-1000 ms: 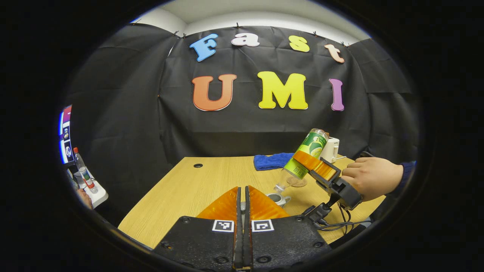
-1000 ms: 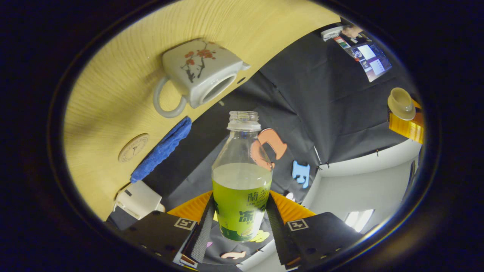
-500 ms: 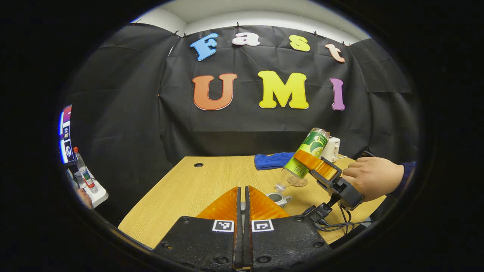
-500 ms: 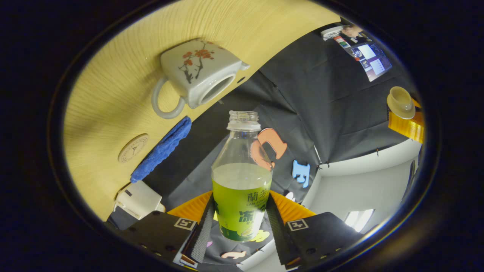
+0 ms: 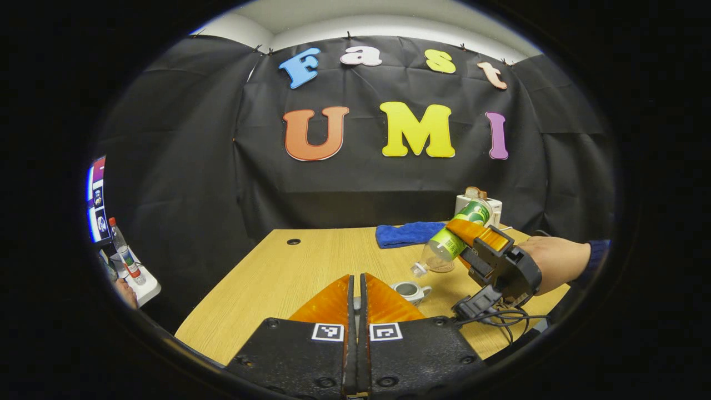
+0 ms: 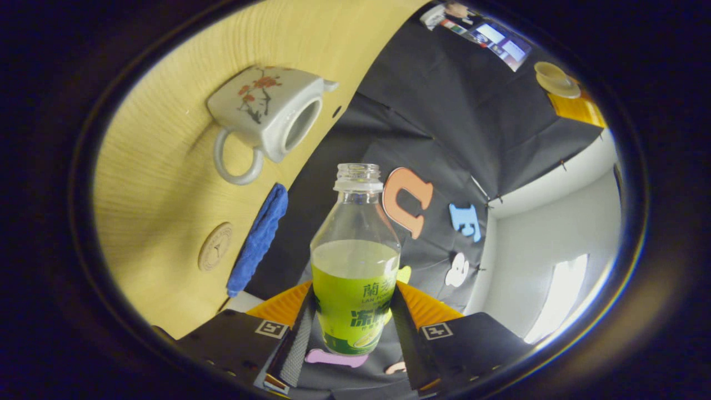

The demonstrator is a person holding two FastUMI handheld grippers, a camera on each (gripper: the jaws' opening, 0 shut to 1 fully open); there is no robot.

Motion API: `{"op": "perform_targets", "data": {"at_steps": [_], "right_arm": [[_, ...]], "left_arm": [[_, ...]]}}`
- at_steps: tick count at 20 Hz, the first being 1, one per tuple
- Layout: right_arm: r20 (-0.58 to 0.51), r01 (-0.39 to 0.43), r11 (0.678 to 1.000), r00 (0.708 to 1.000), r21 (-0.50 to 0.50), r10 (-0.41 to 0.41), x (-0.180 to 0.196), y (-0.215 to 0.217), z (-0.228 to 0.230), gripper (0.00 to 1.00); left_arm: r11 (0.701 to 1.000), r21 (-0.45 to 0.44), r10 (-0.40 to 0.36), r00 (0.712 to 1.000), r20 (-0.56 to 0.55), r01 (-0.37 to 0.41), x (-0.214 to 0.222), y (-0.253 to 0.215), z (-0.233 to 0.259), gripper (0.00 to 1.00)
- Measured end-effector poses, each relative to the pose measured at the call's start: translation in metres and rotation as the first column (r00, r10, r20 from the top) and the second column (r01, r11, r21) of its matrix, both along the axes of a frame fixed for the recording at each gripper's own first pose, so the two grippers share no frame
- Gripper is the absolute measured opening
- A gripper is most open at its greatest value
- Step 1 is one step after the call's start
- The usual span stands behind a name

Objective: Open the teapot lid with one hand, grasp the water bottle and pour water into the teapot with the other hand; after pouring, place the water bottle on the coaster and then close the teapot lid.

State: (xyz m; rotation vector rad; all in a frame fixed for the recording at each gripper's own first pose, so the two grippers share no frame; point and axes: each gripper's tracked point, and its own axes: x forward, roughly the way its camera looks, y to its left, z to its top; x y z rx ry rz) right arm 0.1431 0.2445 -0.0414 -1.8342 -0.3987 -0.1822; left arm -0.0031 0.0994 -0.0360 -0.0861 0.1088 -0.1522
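The white teapot [image 5: 408, 290] with a red flower print stands open on the wooden table [image 5: 289, 278], just beyond my left gripper [image 5: 356, 279]. That gripper is shut on the teapot lid [image 6: 555, 79] and holds it in the air. My right gripper [image 6: 354, 328] is shut on the green-labelled water bottle [image 6: 355, 266], which has no cap. In the left gripper view the water bottle [image 5: 452, 241] lies tilted, mouth down and to the left, above and right of the teapot. The round coaster [image 6: 215, 254] lies on the table beyond the teapot [image 6: 266, 114].
A blue cloth [image 5: 408, 233] lies at the table's far edge, with a white box [image 5: 491, 205] to its right. A hand [image 5: 555, 261] holds the right gripper, and cables trail below it. A screen [image 5: 95, 194] and a small bottle [image 5: 125, 258] stand off the table to the left.
The right gripper has swung the bottle back from its steep downward tilt. Its mouth has moved up and to the right, away from the teapot opening. The left gripper has stayed put.
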Motion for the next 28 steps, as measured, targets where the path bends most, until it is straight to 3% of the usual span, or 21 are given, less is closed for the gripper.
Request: {"op": "perform_targets", "data": {"at_steps": [2, 4, 9, 14, 18, 21, 24, 27, 28], "right_arm": [[-0.054, 0.007, 0.987, 0.999, 0.158, 0.002, 0.006, -0.023, -0.007, 0.74], [-0.105, 0.010, 0.948, 0.994, 0.319, 0.025, 0.009, -0.031, -0.006, 0.74], [-0.190, 0.023, 0.783, 0.974, 0.622, 0.123, 0.022, -0.046, -0.005, 0.74], [-0.271, 0.122, 0.517, 0.937, 0.847, 0.222, 0.041, -0.066, -0.012, 0.72], [-0.294, 0.223, 0.253, 0.912, 0.941, 0.287, 0.063, -0.087, -0.020, 0.72], [-0.289, 0.282, 0.069, 0.897, 0.957, 0.335, 0.078, -0.095, -0.027, 0.74], [-0.271, 0.313, -0.055, 0.885, 0.948, 0.379, 0.089, -0.098, -0.032, 0.73], [-0.225, 0.353, -0.246, 0.875, 0.903, 0.429, 0.102, -0.096, -0.036, 0.72], [-0.216, 0.364, -0.291, 0.874, 0.885, 0.436, 0.106, -0.095, -0.037, 0.73]], "left_arm": [[1.000, 0.001, -0.003, 1.000, 0.005, 0.003, 0.001, 0.000, 0.001, 0.03], [1.000, 0.002, -0.001, 1.000, 0.004, 0.001, 0.002, 0.001, -0.001, 0.03], [1.000, -0.002, 0.000, 1.000, -0.008, 0.000, 0.004, 0.000, -0.003, 0.03], [1.000, 0.003, 0.007, 1.000, -0.006, -0.007, 0.002, 0.002, -0.003, 0.03], [1.000, 0.001, -0.001, 1.000, -0.001, 0.001, 0.002, 0.000, -0.001, 0.03], [1.000, 0.009, 0.003, 1.000, -0.006, -0.003, 0.003, -0.001, -0.003, 0.03], [0.999, 0.027, 0.022, 1.000, -0.006, -0.022, 0.003, 0.004, -0.004, 0.03], [1.000, 0.024, 0.016, 1.000, -0.001, -0.016, 0.002, 0.000, -0.002, 0.03], [1.000, 0.025, 0.015, 1.000, -0.002, -0.015, 0.002, 0.000, -0.002, 0.03]]}}
